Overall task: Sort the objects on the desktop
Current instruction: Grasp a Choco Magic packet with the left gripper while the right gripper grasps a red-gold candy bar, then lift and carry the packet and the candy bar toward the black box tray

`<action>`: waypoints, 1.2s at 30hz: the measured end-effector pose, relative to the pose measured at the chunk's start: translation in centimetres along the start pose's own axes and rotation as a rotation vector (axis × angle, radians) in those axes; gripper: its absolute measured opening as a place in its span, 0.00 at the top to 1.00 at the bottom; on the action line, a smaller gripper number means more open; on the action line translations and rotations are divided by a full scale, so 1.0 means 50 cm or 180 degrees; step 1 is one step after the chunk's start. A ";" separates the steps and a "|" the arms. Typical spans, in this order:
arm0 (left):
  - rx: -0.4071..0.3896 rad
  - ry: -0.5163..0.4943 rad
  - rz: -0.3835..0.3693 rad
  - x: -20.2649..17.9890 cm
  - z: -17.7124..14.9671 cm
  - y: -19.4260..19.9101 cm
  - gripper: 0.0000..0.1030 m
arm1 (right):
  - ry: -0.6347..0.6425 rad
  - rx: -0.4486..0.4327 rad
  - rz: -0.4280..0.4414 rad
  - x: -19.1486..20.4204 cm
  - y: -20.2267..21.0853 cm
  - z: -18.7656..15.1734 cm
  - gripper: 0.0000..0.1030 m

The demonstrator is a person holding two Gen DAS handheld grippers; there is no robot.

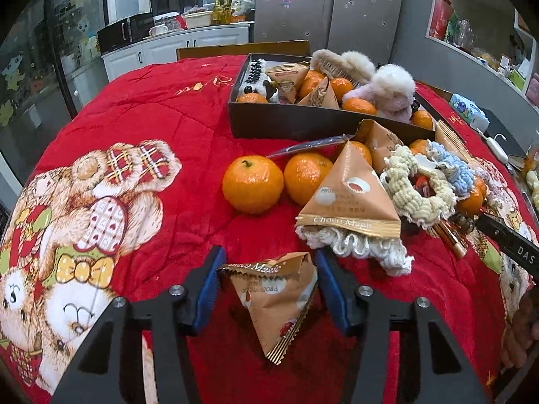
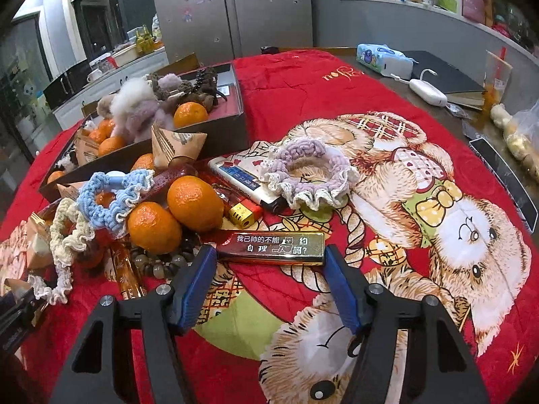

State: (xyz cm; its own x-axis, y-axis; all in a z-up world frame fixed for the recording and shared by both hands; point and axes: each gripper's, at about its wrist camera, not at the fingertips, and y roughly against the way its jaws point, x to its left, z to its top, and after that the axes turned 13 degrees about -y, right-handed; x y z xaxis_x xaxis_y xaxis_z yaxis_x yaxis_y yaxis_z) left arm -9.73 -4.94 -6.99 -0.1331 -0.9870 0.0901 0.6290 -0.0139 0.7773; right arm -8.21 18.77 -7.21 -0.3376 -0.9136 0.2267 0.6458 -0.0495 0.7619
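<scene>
In the left wrist view my left gripper (image 1: pixel 267 271) is open, its blue pads either side of a tan triangular snack packet (image 1: pixel 274 303) lying on the red blanket. Two oranges (image 1: pixel 252 183) and another snack packet (image 1: pixel 350 195) lie ahead, beside crocheted scrunchies (image 1: pixel 417 185). A dark box (image 1: pixel 289 124) holds oranges, packets and fluffy hair clips. In the right wrist view my right gripper (image 2: pixel 269 257) is open around a gold lighter (image 2: pixel 274 244) with Chinese text. Oranges (image 2: pixel 195 202), a white lighter (image 2: pixel 241 183), a purple scrunchie (image 2: pixel 308 171) and a blue scrunchie (image 2: pixel 111 198) lie beyond.
The table carries a red bear-print blanket (image 2: pixel 421 202). At the right edge sit a tissue pack (image 2: pixel 384 57), a white device (image 2: pixel 427 91), a dark book (image 2: pixel 448 77) and a plastic bag (image 2: pixel 518 134). A wooden bead bracelet (image 2: pixel 161 262) lies by the oranges. Kitchen counter and fridge stand behind.
</scene>
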 end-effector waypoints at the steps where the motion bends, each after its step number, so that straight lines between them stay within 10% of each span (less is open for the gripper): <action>1: 0.0003 0.0022 -0.0003 0.001 -0.004 0.005 0.46 | -0.0005 -0.0004 0.0019 -0.001 0.002 0.000 0.39; 36: -0.0558 -0.0276 -0.0237 -0.110 -0.076 0.240 0.52 | 0.0078 -0.0293 0.0618 -0.026 0.232 -0.116 0.39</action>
State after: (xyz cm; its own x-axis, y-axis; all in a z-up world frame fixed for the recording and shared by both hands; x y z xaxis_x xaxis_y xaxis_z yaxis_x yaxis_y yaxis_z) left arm 1.47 -0.27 -0.52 -0.2449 -0.9648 0.0955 0.7377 -0.1215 0.6642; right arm 3.67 17.07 -2.19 -0.1848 -0.9190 0.3482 0.7572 0.0927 0.6465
